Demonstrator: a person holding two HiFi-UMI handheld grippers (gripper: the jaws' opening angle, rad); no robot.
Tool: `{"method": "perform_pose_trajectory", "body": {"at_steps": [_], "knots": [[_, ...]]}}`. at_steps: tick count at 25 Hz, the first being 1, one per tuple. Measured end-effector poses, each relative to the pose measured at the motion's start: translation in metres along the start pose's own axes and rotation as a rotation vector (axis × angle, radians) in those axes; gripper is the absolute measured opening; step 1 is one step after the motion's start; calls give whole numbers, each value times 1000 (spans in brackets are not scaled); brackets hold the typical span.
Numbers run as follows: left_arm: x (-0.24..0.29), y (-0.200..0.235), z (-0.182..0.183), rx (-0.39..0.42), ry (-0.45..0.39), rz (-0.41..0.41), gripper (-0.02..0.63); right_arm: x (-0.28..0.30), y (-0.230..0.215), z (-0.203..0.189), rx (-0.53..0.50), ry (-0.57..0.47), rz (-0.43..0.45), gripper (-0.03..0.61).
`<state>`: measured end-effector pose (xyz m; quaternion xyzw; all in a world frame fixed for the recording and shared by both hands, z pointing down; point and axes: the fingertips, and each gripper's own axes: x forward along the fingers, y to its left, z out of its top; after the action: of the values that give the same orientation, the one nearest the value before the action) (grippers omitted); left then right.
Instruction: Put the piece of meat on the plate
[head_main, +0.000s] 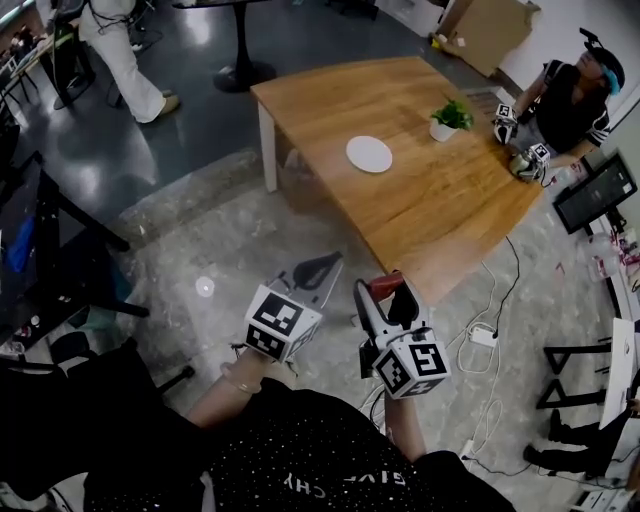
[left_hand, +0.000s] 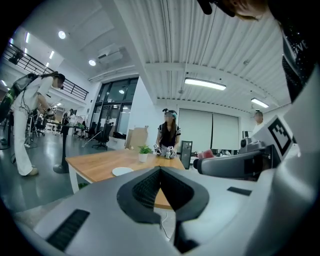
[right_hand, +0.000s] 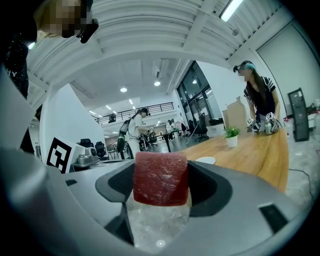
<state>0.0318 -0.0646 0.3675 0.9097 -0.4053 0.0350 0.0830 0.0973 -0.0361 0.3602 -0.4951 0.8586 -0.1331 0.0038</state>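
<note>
Red meat (right_hand: 160, 178) sat pinched in the right gripper (head_main: 388, 292) fingers; left gripper (left_hand: 160, 172) closed, empty. With the plate (head_main: 369, 154) far ahead, a slack grip might drop it.

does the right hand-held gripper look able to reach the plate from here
Probably not yet: the right hand-held gripper, shut on the meat, hangs short of the table, with the plate mid-table. Nothing blocks the way.

The wooden worktop (head_main: 440, 215) stands on white legs, one showing under its left corner. A white plate (head_main: 369, 154) lies flat on it, empty, in from the edges and in the half nearer that left corner. A small potted plant (head_main: 449, 120) stands upright close to the far edge, well apart from the plate.
</note>
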Motion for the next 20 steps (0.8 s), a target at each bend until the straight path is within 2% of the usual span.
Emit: {"method": "perform_pose_trajectory", "body": {"at_steps": [12,17,20], "knots": [[79,94,11,-11,16,-50,9,112,-39,10,10,26,-42,314],[98,117,6,-1,47,-57,9,139,-46,6,17,41,-45,314],[102,121,11,-5,31,-67,8,146,-49,6,12,52,-45,314]]}}
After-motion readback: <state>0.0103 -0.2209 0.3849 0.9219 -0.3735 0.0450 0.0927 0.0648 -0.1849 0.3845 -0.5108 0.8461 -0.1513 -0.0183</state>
